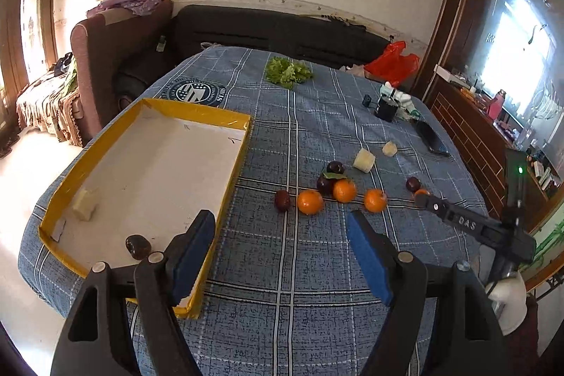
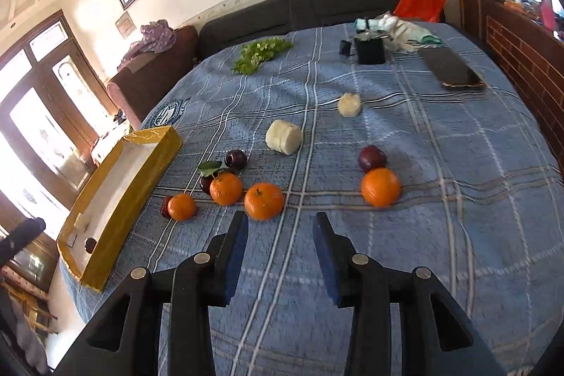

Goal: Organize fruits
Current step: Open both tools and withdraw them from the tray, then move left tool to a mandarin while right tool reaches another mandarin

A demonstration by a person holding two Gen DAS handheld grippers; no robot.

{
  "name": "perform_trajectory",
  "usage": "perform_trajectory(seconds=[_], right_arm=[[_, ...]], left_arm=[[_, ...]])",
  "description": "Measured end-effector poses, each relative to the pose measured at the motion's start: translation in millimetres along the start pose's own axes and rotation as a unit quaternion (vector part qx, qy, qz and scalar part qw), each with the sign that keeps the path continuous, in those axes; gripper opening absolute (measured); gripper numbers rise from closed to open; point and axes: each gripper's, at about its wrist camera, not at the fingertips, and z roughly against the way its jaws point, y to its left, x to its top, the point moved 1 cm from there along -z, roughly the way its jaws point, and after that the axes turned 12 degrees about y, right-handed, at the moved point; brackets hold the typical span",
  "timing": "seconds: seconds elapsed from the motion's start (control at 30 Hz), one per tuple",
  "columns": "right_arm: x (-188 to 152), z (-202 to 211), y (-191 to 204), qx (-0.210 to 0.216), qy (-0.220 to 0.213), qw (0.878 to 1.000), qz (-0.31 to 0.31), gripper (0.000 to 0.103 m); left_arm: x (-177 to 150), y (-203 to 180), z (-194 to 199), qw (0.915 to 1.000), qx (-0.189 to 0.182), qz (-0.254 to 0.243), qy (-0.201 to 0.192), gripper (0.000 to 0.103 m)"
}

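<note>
A yellow-rimmed tray (image 1: 225, 118) (image 2: 155, 138) lies at the table's left. It holds a dark plum (image 1: 138, 246) and a pale fruit chunk (image 1: 84, 203). On the blue plaid cloth lie several oranges (image 1: 310, 201) (image 2: 263, 201), several plums (image 1: 282, 199) (image 2: 372, 157) and two pale chunks (image 1: 365, 160) (image 2: 284, 136). My left gripper (image 1: 282, 256) is open and empty, its left finger over the tray's near right corner. My right gripper (image 2: 280, 256) is open and empty, just short of the middle orange; it shows in the left wrist view (image 1: 469, 224).
Green lettuce (image 1: 288, 72) (image 2: 261, 53) lies at the far side. A black box (image 2: 369, 50), a phone (image 2: 454, 69) and crumpled wrappers (image 2: 405, 30) sit at the far right. A sofa and an armchair stand behind the table, a brick-faced counter to the right.
</note>
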Motion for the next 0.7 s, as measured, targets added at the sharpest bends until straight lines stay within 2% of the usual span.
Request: perform_trajectory(seconds=[0.13,0.23,0.37,0.47,0.7], right_arm=[[39,-22,4,0.015,-0.008,1.0,0.013,0.042],[55,-32,3,0.014,-0.02,0.999,0.023,0.042],[55,-47,-3,0.025,-0.012,0.999,0.032,0.041],[50,-50,-9,0.042,-0.001,0.999,0.02,0.042],[47,-66,-11,0.034,0.018,0.999,0.018,0.041]], left_arm=[[11,-4,-17,0.9995,0.028,0.003,0.016,0.076],[20,-6,-29,0.9988,0.04,0.013,0.025,0.076],[32,-19,-57,0.9969,0.064,0.015,0.043,0.076],[42,-31,-75,0.9941,0.097,0.019,0.043,0.076],[56,-41,-92,0.987,0.151,0.04,0.037,0.076]])
